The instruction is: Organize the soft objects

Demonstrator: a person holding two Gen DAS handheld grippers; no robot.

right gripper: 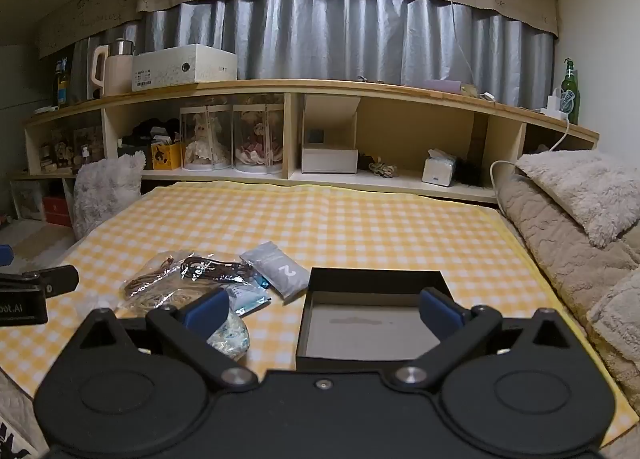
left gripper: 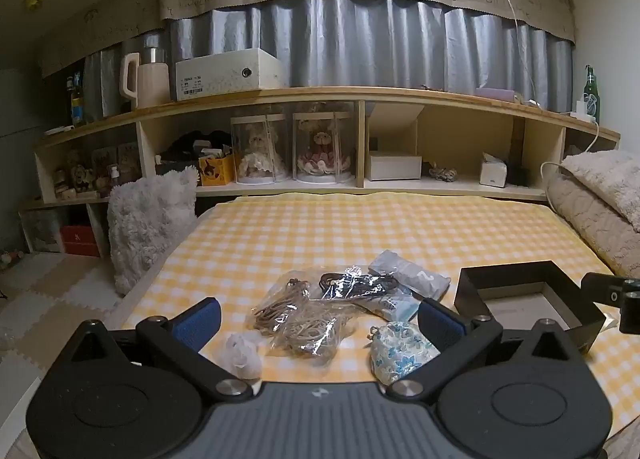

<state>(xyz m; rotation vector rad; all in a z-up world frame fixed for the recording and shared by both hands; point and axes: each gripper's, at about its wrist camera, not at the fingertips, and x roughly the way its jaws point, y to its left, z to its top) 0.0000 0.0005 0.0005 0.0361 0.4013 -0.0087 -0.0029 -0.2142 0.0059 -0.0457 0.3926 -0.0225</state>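
Observation:
On the yellow checked cloth (left gripper: pixel 320 235) lies a heap of soft items: clear bags of brown cord (left gripper: pixel 298 315), a bag with a black cable (left gripper: pixel 356 283), a grey packet marked 2 (left gripper: pixel 412 275), a blue floral pouch (left gripper: pixel 400 351) and a small white crumpled piece (left gripper: pixel 242 355). My left gripper (left gripper: pixel 320 319) hovers open just in front of the heap, holding nothing. An open black box (right gripper: pixel 372 319) with a pale floor sits to the right of the heap. Over its near side my right gripper (right gripper: pixel 324 311) stands open and empty. The floral pouch (right gripper: pixel 230 335) is half hidden behind its left finger.
A wooden shelf unit (left gripper: pixel 360 99) with doll cases, boxes and bottles runs along the back under grey curtains. A fluffy cushion (left gripper: pixel 148 223) leans at the bed's left edge. Folded blankets (right gripper: pixel 572 219) are piled along the right. Foam floor mats (left gripper: pixel 48 299) lie at left.

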